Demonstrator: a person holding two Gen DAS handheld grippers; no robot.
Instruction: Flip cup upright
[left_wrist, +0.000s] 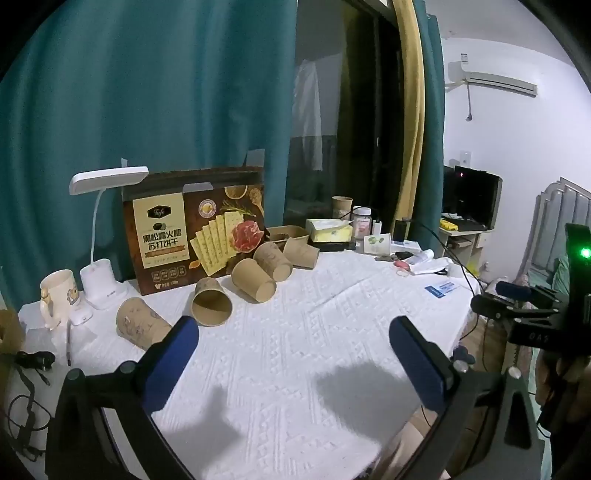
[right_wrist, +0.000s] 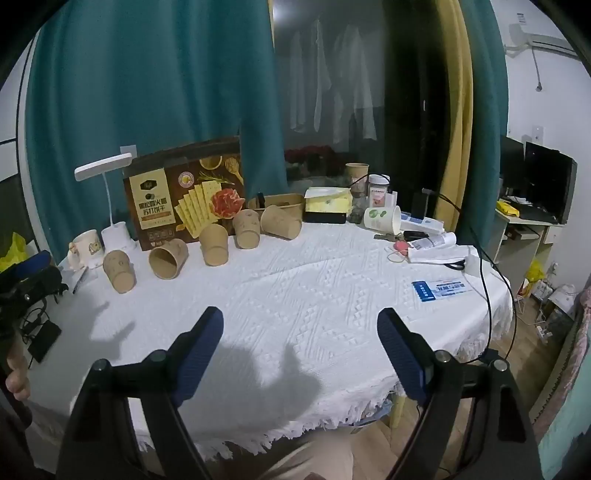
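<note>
we see 5 cups (right_wrist: 168, 258) tipped over | left gripper (left_wrist: 293, 334) open, empty | right gripper (right_wrist: 300, 326) open, empty | mug (left_wrist: 59, 295) maybe upright

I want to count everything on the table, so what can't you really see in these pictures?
- Leftmost paper cup: in the left wrist view, the left gripper finger covers its rim.
- Brown tray: right wrist view, cups stand in front; contents hidden.
- Jar label: too small to read.
- Blue card print: too small, blurred.
- Right gripper: open, holds nothing.
</note>
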